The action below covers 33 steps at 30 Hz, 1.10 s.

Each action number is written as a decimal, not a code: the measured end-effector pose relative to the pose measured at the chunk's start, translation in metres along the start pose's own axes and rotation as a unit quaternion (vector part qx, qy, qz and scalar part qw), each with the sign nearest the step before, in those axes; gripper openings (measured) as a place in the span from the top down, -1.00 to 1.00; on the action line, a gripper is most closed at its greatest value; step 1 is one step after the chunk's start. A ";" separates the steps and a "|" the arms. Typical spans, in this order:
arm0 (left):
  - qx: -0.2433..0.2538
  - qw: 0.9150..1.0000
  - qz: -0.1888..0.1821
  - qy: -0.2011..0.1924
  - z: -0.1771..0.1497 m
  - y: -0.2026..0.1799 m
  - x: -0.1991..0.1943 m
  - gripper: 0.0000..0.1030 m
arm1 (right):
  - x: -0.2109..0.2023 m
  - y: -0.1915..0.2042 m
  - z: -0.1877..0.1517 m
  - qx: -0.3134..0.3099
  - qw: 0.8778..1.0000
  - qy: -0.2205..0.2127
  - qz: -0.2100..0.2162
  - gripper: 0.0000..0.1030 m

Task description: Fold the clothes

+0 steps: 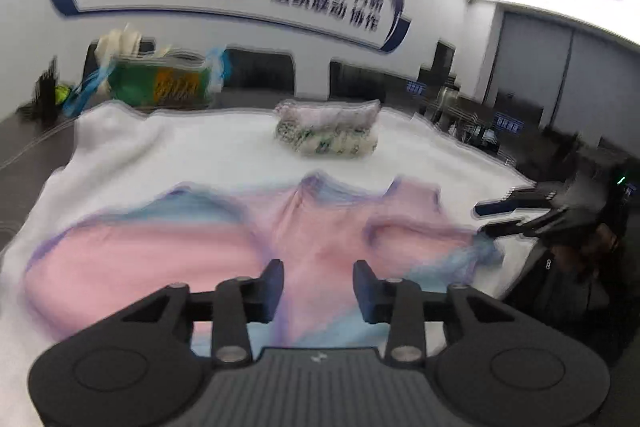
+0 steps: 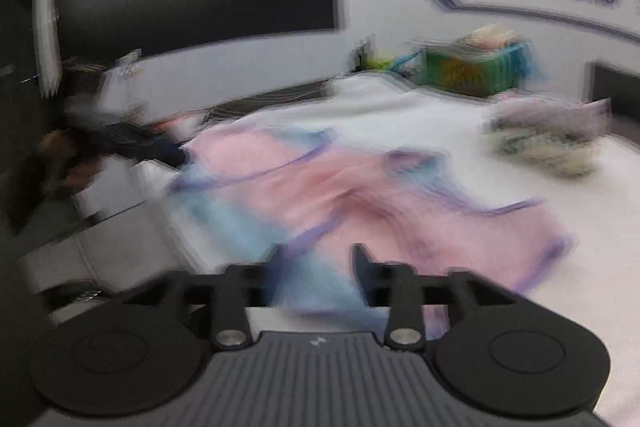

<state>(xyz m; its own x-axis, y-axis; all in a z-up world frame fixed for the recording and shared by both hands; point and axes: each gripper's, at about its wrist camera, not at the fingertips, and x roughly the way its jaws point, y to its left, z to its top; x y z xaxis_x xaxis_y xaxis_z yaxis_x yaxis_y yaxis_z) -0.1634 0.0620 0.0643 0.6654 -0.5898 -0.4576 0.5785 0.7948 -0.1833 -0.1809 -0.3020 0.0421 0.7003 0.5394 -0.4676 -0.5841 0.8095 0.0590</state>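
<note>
Pink and blue, the garment (image 1: 256, 251) looks thin, soft and limp on the white cloth (image 1: 208, 147) over the desk, best pinched at a purple-trimmed edge by the left gripper (image 1: 318, 287) and right gripper (image 2: 316, 267), both with jaws open.

We see the garment (image 1: 256, 251) spread on the sheet (image 1: 168, 155) that covers the surface, just ahead of both grippers. Behind it lies a folded bundle (image 1: 328, 133), and farther back to the left a basket (image 1: 164, 83) stands at the sheet's far edge.

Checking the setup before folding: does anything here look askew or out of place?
The pink and blue garment lies rumpled and uneven on the white sheet, not spread flat. Motion blur hides finer detail; nothing looks spilled or damaged.
</note>
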 end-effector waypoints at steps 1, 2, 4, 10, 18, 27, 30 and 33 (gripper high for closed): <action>0.009 1.000 -0.002 0.002 0.006 -0.014 0.017 0.26 | 0.003 -0.008 0.002 0.006 0.999 0.007 -0.038 0.06; 0.022 1.000 -0.002 0.009 0.011 -0.029 0.037 0.26 | 0.007 -0.014 0.003 0.009 0.998 0.013 -0.062 0.07; 0.066 0.997 0.024 0.029 0.016 -0.058 0.080 0.26 | 0.021 -0.021 0.003 0.008 0.998 0.027 -0.061 0.09; 0.124 0.979 0.132 0.088 0.017 -0.083 0.155 0.29 | 0.029 -0.024 -0.006 -0.035 0.995 0.044 -0.083 0.95; 0.113 0.984 0.101 0.099 0.008 -0.092 0.158 0.90 | 0.016 -0.046 0.004 -0.022 0.998 0.003 -0.051 0.85; 0.132 0.978 0.139 0.084 -0.003 -0.106 0.157 0.70 | 0.140 -0.059 0.074 -0.082 0.993 0.066 0.047 0.13; 0.120 0.980 0.136 0.080 -0.003 -0.103 0.156 0.83 | 0.164 -0.055 0.077 -0.091 0.989 0.097 0.065 0.15; 0.090 0.986 0.129 0.057 -0.003 -0.098 0.148 0.94 | 0.185 -0.051 0.080 -0.100 0.984 0.124 0.083 0.89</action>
<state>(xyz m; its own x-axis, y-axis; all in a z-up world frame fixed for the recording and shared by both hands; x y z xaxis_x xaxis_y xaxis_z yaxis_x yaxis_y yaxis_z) -0.1231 -0.1021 0.0122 0.7493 -0.3440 -0.5659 0.4784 0.8720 0.1034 0.0111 -0.2249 0.0229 0.4816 0.5675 -0.6679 -0.7685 0.6398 -0.0104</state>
